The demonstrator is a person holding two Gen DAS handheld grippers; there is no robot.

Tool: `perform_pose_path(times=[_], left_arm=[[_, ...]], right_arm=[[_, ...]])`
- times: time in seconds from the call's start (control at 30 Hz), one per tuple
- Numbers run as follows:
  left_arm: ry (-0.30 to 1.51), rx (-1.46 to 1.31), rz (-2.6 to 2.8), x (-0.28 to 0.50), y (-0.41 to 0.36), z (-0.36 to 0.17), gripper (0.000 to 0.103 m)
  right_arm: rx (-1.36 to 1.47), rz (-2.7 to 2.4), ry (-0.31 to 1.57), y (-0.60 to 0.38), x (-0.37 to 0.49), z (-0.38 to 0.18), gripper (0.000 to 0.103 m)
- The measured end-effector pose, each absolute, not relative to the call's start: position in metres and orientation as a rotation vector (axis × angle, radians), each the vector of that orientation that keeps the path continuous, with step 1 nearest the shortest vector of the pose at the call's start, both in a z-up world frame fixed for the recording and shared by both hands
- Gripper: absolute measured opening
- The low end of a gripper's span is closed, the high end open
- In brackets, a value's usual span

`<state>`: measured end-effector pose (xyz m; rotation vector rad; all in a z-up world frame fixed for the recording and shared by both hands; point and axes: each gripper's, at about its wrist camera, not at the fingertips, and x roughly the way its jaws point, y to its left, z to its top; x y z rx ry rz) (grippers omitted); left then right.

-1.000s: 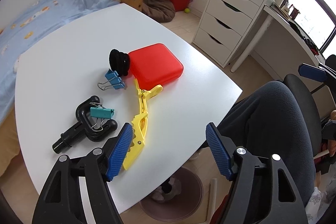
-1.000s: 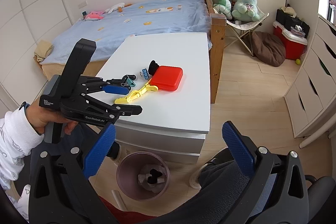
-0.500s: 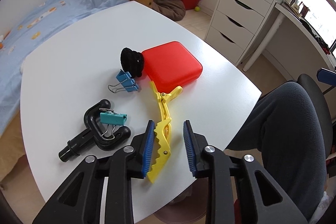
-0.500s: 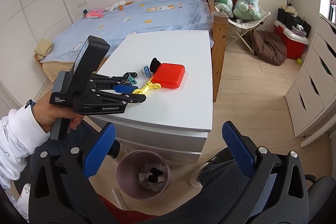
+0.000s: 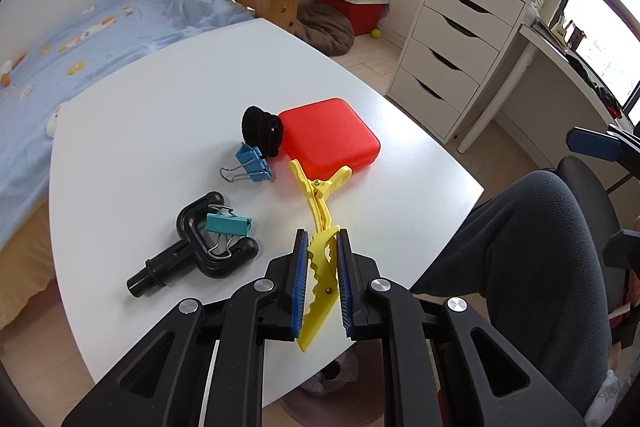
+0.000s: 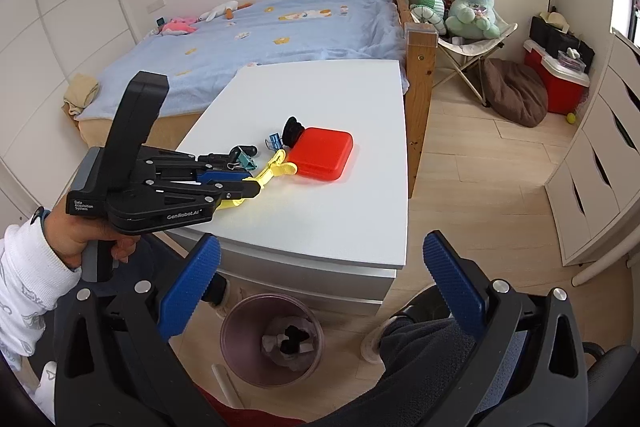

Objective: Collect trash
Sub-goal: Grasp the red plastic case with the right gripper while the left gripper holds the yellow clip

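The yellow clip (image 5: 320,251) is clamped at its toothed end by the left gripper (image 5: 322,285), near the front edge of the white table (image 5: 160,131). The right gripper (image 6: 320,287) is held wide apart, gripping nothing, above the bin (image 6: 272,341) on the floor.

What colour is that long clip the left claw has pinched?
Yellow clip; the left wrist view shows it best.
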<state>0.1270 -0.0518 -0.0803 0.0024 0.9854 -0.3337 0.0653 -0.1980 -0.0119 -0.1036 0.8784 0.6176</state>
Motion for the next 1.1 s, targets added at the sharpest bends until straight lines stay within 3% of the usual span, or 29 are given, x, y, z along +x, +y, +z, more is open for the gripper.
perform_pose_path(times=[0.57, 1.1], left_arm=[[0.948, -0.040, -0.274, 0.107, -0.015, -0.054, 0.013], [0.939, -0.080, -0.235, 0.095, 0.012, -0.057, 0.013]], right_arm=[[-0.201, 0.610, 0.941, -0.130, 0.142, -0.015, 0.099], [-0.335, 0.453, 1.159, -0.070, 0.207, -0.077, 0.099]])
